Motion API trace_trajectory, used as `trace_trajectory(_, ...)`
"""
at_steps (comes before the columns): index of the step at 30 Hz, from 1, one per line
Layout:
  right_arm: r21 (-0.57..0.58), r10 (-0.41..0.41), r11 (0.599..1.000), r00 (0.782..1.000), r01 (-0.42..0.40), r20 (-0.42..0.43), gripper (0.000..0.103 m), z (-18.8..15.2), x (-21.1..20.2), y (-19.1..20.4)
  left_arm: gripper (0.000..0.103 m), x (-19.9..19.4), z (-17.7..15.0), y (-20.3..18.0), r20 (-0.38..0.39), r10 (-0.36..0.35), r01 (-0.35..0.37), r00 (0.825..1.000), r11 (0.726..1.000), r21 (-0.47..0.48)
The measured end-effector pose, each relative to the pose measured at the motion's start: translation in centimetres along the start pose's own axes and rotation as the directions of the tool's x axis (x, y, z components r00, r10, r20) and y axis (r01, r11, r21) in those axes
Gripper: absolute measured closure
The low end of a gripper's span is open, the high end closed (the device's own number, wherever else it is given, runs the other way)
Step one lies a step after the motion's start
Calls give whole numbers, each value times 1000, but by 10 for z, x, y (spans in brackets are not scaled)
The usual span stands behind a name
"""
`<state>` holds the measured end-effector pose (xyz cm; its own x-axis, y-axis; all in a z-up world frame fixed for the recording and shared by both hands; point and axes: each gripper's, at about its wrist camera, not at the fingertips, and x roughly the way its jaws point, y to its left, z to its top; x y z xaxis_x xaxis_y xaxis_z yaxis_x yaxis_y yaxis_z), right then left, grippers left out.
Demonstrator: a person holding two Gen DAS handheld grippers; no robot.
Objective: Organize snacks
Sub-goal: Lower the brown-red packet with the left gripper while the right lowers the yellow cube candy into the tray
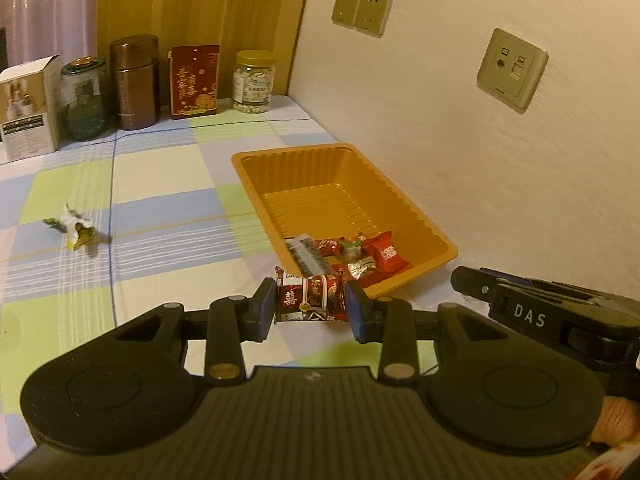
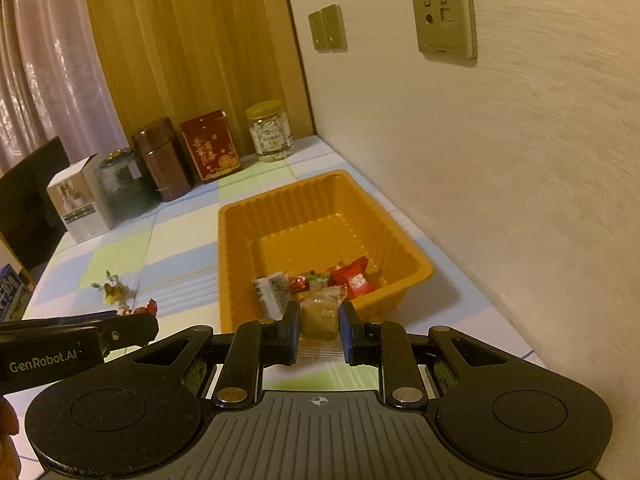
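Left hand-held gripper (image 1: 311, 305) clamps red snack packet (image 1: 310, 298) before orange tray (image 1: 400, 284).

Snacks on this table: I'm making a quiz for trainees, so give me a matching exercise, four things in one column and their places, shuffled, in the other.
Things:
1. red patterned snack packet
2. clear-wrapped tan snack
3. green-and-white wrapped candy
4. yellow-lidded jar

Places:
A. lying loose on the checked tablecloth
B. standing at the back by the wall corner
C. between the pads of the left gripper
D. between the pads of the right gripper

Pairs: 1-C, 2-D, 3-A, 4-B
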<state>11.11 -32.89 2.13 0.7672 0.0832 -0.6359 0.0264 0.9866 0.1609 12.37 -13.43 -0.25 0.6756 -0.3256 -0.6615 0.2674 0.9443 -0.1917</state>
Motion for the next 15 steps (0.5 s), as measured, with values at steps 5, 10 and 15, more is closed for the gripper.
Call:
trace_trajectory(5,-6,-4,1000,1000,5,6,82,8,7,-6,70,11,6,-5,-3,-11,11,1000,1000,11)
trace_trajectory(10,-15,-5,1000,1000,5,10,82,17,19,-12,70,26,12,-9,-11,-18,18,1000,1000,21)
trace_trajectory(15,-33,-5,999,1000,5,10,82,29,35,-17,70,43,21,-9,-16,-26,26,1000,999,21)
